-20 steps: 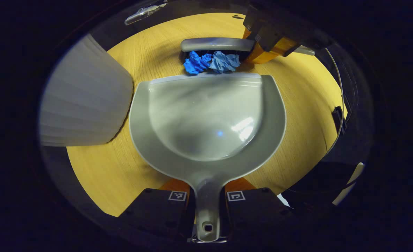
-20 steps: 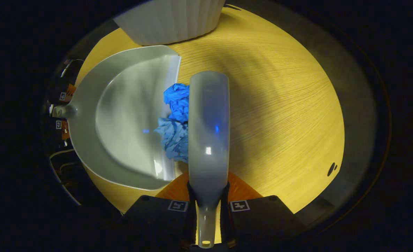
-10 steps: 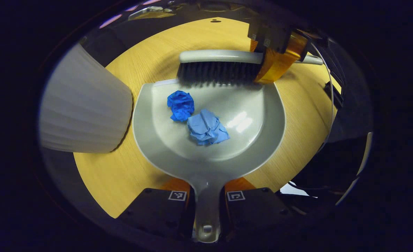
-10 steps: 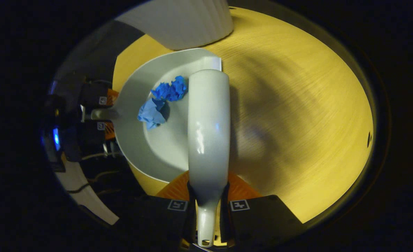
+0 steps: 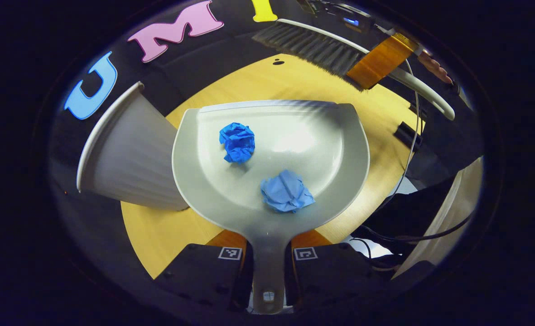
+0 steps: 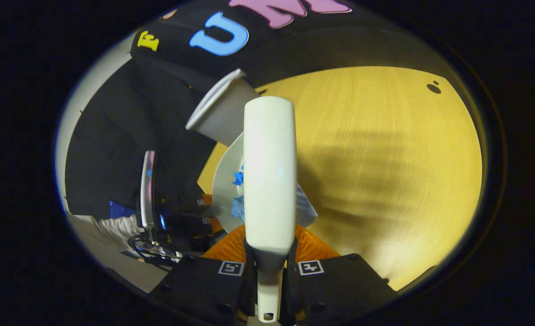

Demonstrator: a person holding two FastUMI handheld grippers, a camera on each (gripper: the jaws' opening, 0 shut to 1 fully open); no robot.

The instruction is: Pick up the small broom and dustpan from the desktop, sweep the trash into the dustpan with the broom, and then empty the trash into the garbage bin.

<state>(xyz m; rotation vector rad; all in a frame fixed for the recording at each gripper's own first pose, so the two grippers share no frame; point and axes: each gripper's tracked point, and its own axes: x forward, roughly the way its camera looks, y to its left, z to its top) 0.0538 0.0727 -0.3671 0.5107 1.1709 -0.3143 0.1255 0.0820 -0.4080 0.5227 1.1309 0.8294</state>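
Sweeping looks finished. Left gripper view: the left gripper [image 5: 267, 258] clamps the dustpan [image 5: 339, 149] handle; two blue paper wads [image 5: 238, 142] lie in the pan, with the white garbage bin [image 5: 127, 158] just left. Right gripper view: the right gripper [image 6: 269, 269] pinches the broom [image 6: 269, 172] handle, raised above the desktop [image 6: 385, 158]. Next, tip the pan over the bin's rim.

Both grippers [image 5: 267, 260] [image 6: 269, 271] clamped, raised.
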